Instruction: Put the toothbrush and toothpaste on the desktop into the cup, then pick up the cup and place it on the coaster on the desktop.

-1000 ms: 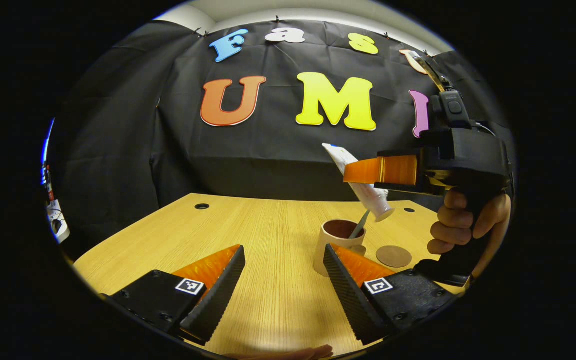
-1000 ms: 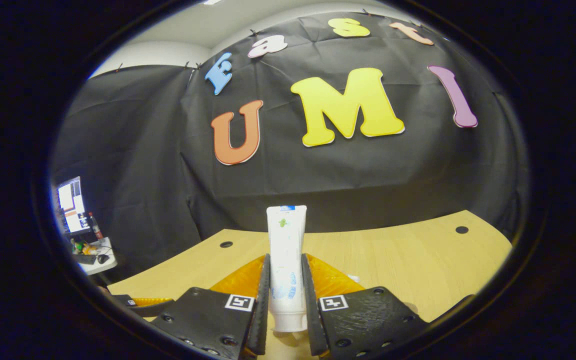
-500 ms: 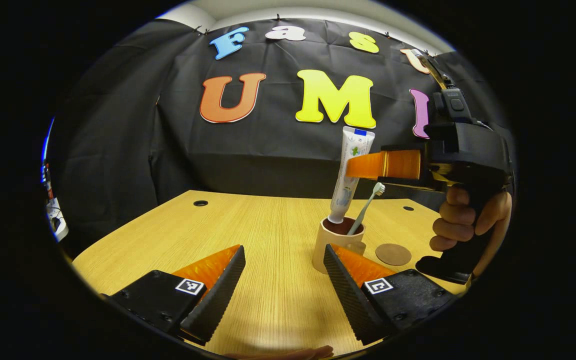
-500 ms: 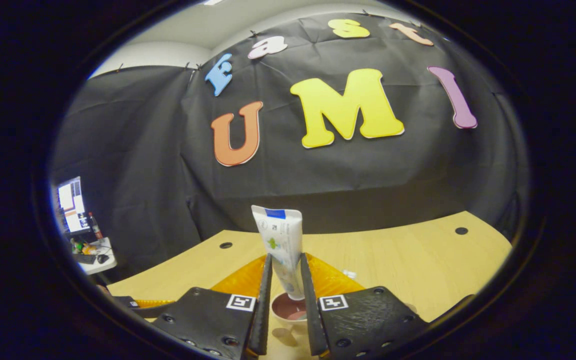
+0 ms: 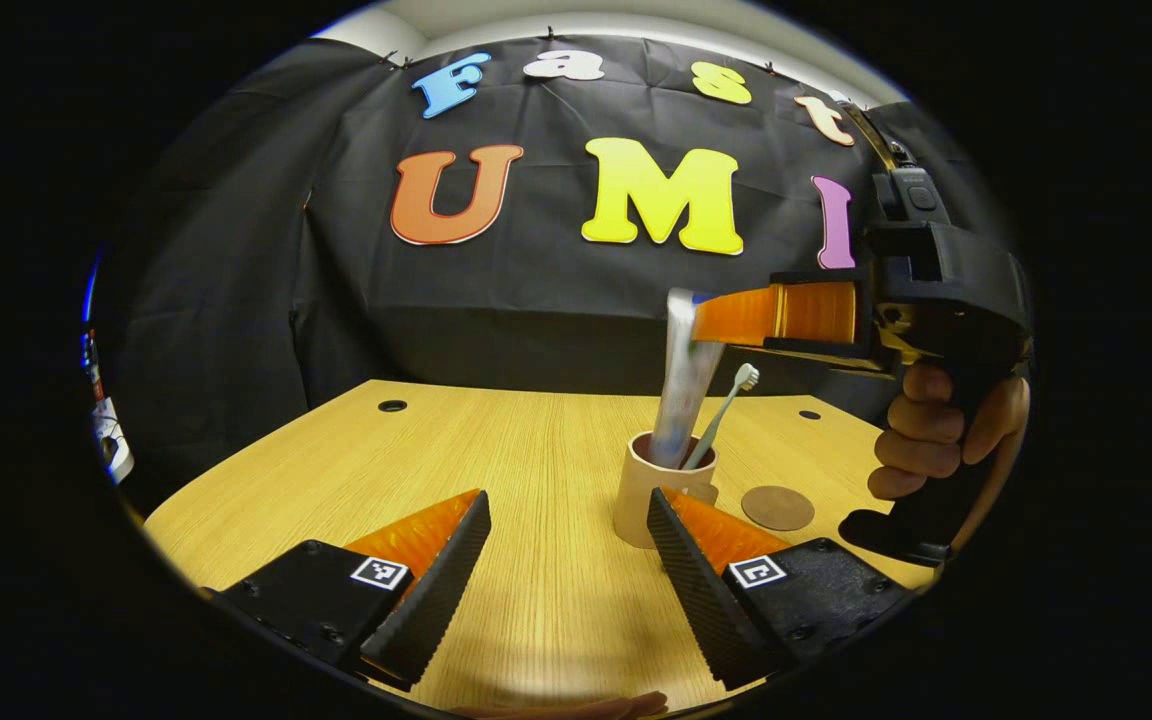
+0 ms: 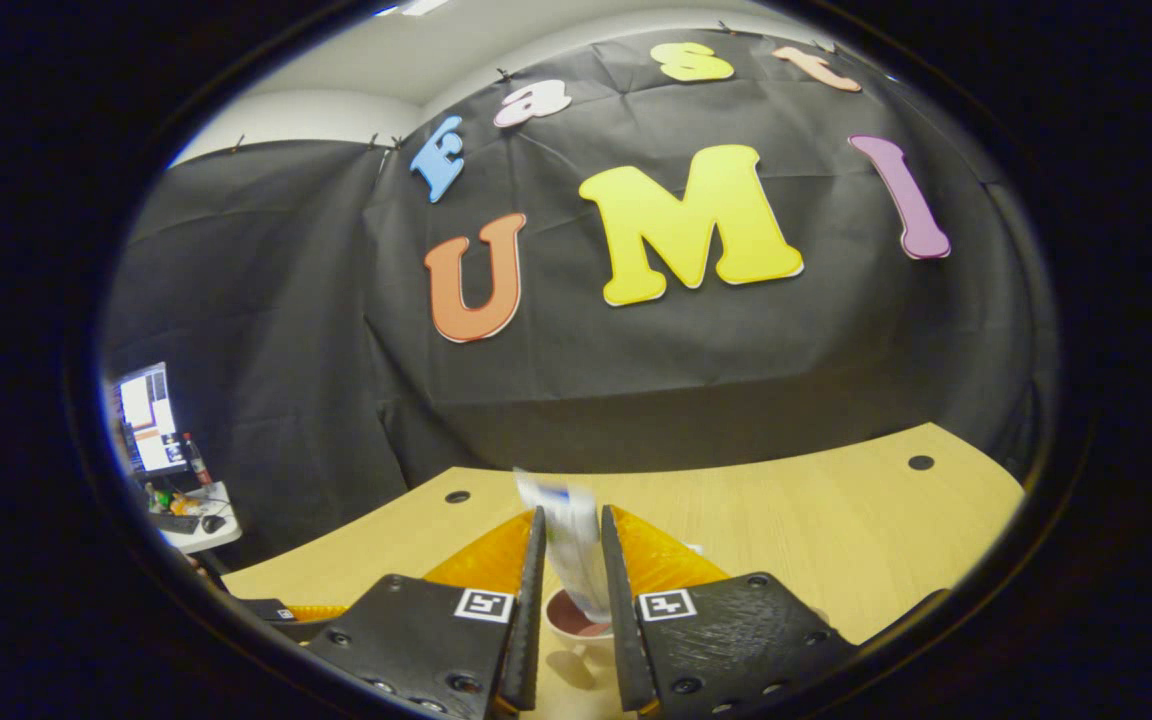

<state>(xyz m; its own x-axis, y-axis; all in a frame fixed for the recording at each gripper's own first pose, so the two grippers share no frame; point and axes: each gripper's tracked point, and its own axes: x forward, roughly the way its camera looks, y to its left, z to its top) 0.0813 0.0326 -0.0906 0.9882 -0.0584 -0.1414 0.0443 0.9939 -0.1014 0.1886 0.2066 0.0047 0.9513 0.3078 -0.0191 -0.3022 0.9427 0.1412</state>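
Note:
A beige cup (image 5: pixel 648 495) stands on the wooden desktop (image 5: pixel 476 440), just past my left gripper (image 5: pixel 566 497), which hovers wide open and holds nothing. A toothbrush (image 5: pixel 726 410) leans in the cup, head up. The white toothpaste tube (image 5: pixel 681 380) stands upright with its lower end in the cup, and it is motion-blurred. My right gripper (image 5: pixel 731 322) hangs above the cup, its fingers close on either side of the tube's top. In the right gripper view the tube (image 6: pixel 576 560) slips down between that gripper's (image 6: pixel 571 515) narrowly parted fingers, toward the cup (image 6: pixel 576 628) below. A round brown coaster (image 5: pixel 778 507) lies to the cup's right.
A hand (image 5: pixel 921 440) grips the right gripper's handle at the right of the left gripper view. Cable holes (image 5: pixel 392 406) sit near the desktop's far edge. A side table with a monitor (image 6: pixel 146 405) stands at far left beyond the desk.
The tube turned cap-down over the cup, went in, and now slides lower between the right fingers. The left gripper has barely moved.

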